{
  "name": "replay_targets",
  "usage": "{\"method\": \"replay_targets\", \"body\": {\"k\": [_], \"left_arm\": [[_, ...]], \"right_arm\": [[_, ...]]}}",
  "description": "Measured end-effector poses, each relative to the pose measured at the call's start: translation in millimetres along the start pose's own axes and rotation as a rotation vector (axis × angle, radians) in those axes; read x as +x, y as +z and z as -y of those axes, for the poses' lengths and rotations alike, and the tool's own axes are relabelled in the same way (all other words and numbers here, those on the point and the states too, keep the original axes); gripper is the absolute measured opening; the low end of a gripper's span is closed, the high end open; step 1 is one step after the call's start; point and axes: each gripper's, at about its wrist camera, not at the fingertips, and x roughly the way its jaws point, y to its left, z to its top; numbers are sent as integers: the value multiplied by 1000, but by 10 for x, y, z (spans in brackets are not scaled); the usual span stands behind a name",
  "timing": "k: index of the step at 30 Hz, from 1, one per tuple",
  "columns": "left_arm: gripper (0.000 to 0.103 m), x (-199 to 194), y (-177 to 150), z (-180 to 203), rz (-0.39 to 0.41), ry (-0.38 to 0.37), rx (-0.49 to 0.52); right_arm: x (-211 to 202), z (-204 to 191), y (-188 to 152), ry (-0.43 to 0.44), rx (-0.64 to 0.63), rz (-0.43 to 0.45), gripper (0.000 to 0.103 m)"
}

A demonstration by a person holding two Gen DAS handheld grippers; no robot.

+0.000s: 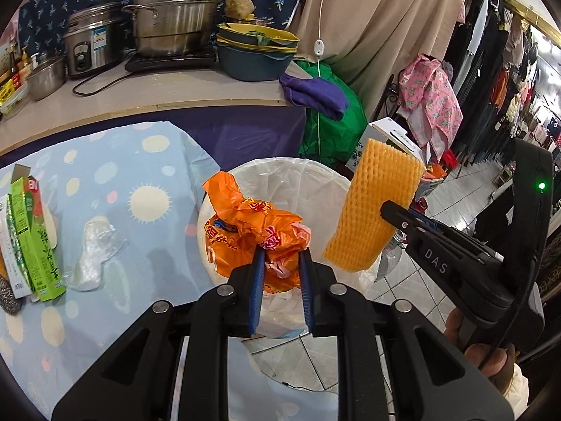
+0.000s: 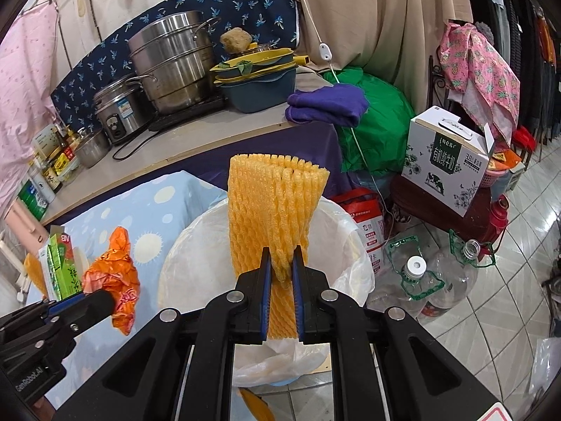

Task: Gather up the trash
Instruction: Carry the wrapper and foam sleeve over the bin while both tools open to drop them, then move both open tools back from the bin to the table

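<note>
Orange plastic bag (image 1: pixel 256 235) is being pinched by the left gripper (image 1: pixel 280 256) above the lined bin (image 1: pixel 280 172); at 2 o'clock, the right gripper (image 2: pixel 282 263) is clamping yellow foam netting (image 2: pixel 277 203). Release only over the opening.

Crinkled glossy orange plastic bag (image 1: pixel 256 235), matt yellow foam net (image 2: pixel 277 207), thin translucent plastic bin liner (image 2: pixel 196 245), shiny steel pots (image 1: pixel 171 17).
</note>
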Motion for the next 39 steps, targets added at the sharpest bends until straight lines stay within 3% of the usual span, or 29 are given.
{"method": "replay_targets", "body": {"k": [13,15,17,20,33,39], "left_arm": [[20,226,56,69,-37,20,11],[21,231,61,75,-32,22,10],[31,228,62,89,-26,28,15],[39,218,69,104,-15,34,17],[45,125,92,17,4,46,-17],[55,-15,75,-143,31,69,-57]], "right_arm": [[85,-34,28,-7,1,1,19],[64,-30,32,-4,6,7,25],[41,-31,48,-9,6,21,37],[5,-42,66,-12,5,37,46],[-125,-127,121,6,-1,66,48],[-184,-292,109,29,-25,76,53]]}}
